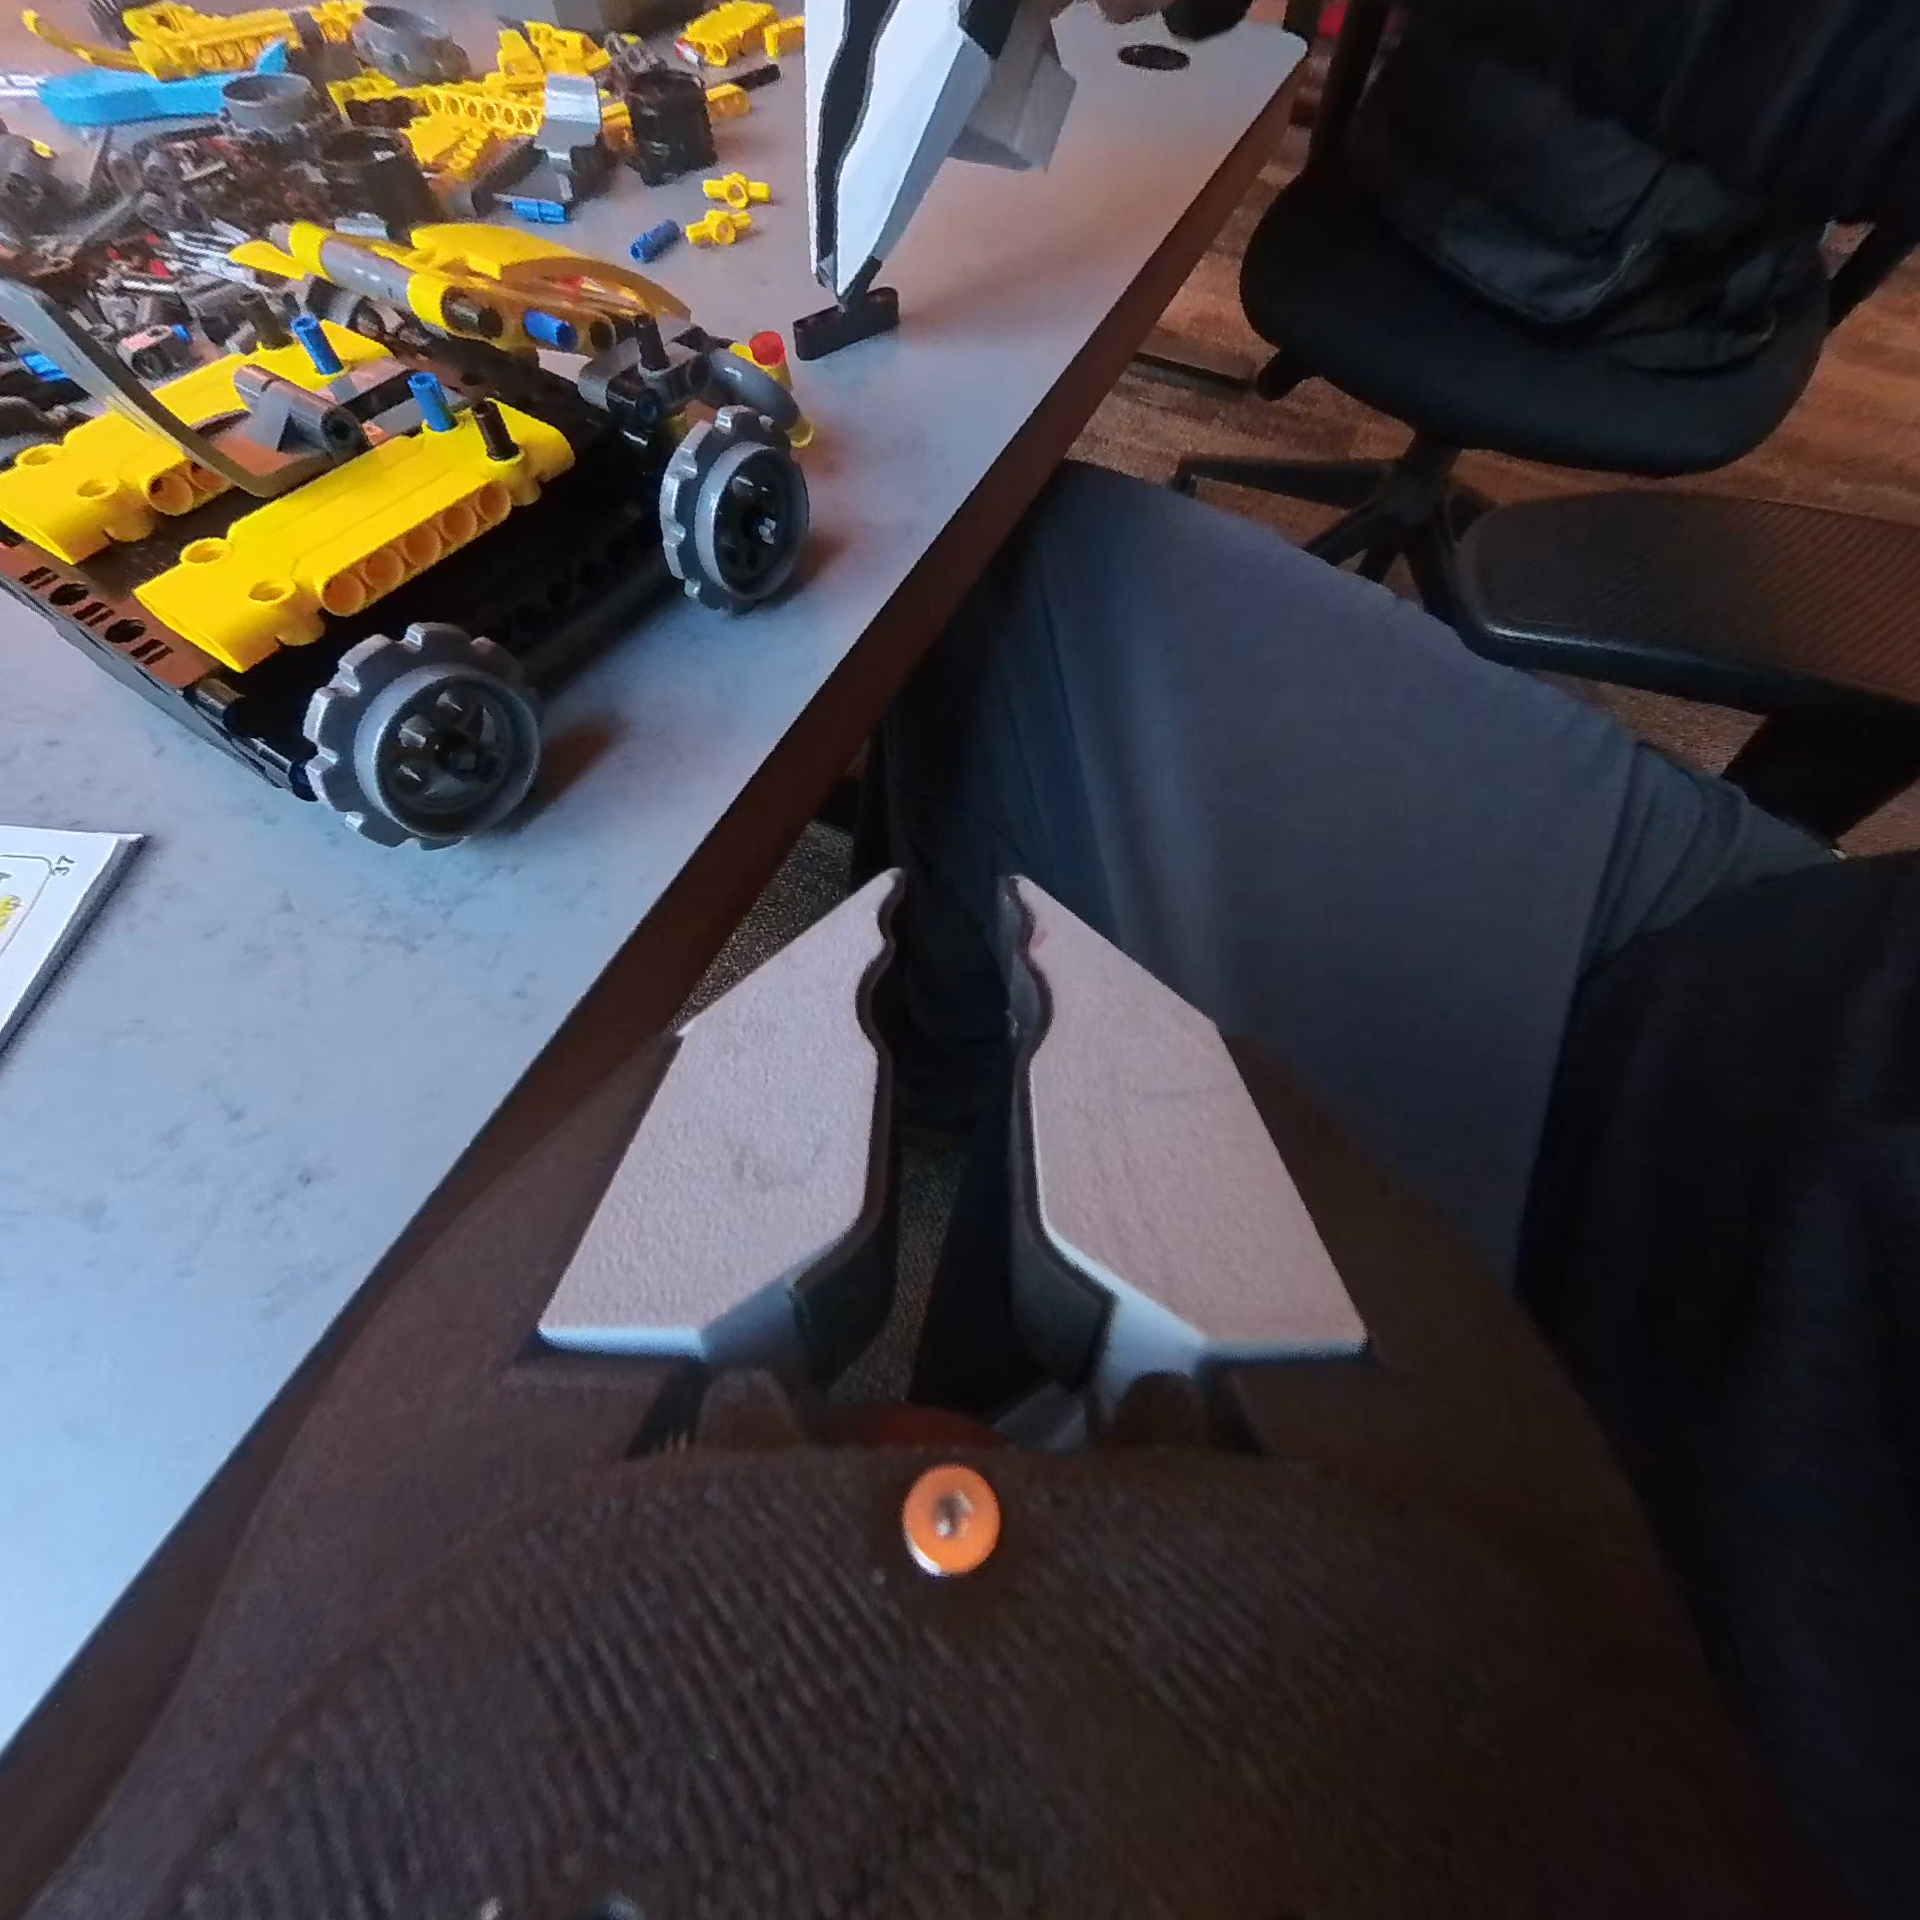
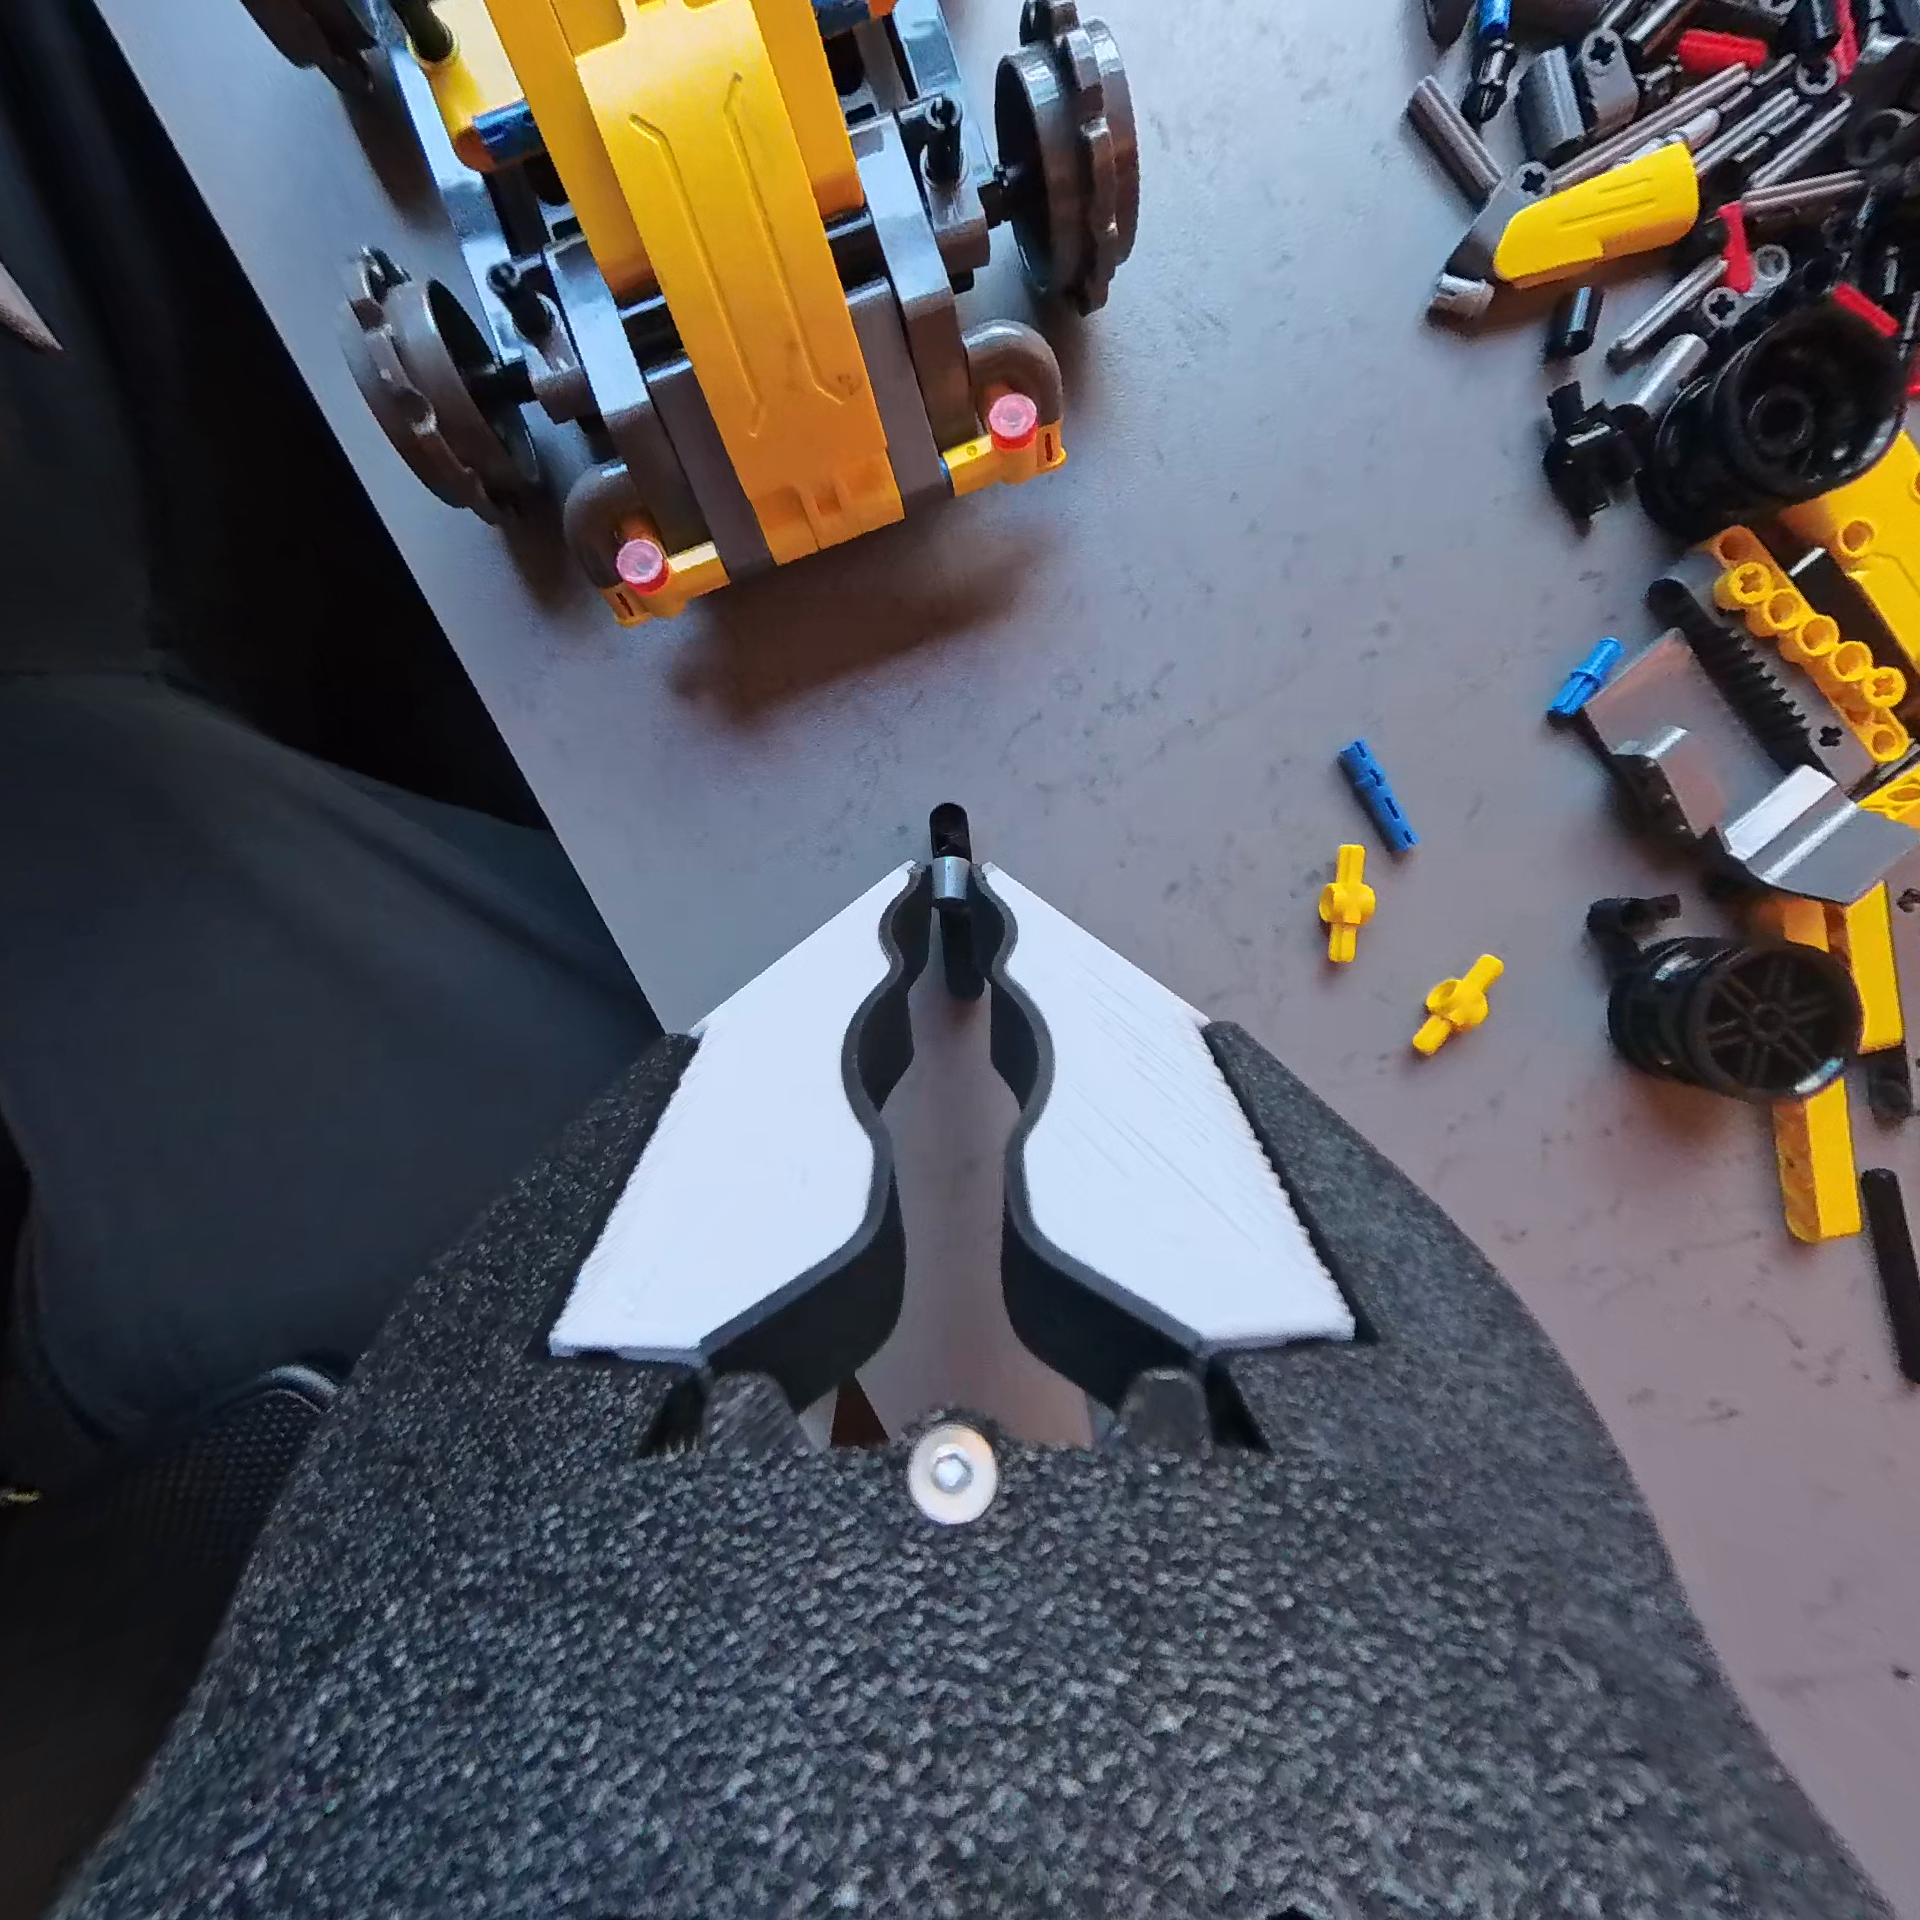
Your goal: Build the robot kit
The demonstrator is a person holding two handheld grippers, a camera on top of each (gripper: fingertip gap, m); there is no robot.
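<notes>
A yellow and black brick-built car (image 1: 416,499) with grey toothed wheels stands on the grey table (image 1: 260,1143); it also shows in the right wrist view (image 2: 727,312). My right gripper (image 2: 949,873) is shut on a short black beam (image 2: 948,836) that rests on the table just in front of the car's nose. In the left wrist view this gripper (image 1: 840,278) points down onto the beam (image 1: 844,317). My left gripper (image 1: 951,888) is open a little and empty, held off the table's edge above a person's leg (image 1: 1299,831).
A heap of loose yellow, black and grey parts (image 2: 1766,312) lies right of the car, with two yellow connectors (image 2: 1348,902) and a blue pin (image 2: 1377,795) nearer. A booklet (image 1: 52,914) lies at the left. A black office chair (image 1: 1507,312) stands beyond the table edge. Spacing between my two grippers at the tips: around 20 cm.
</notes>
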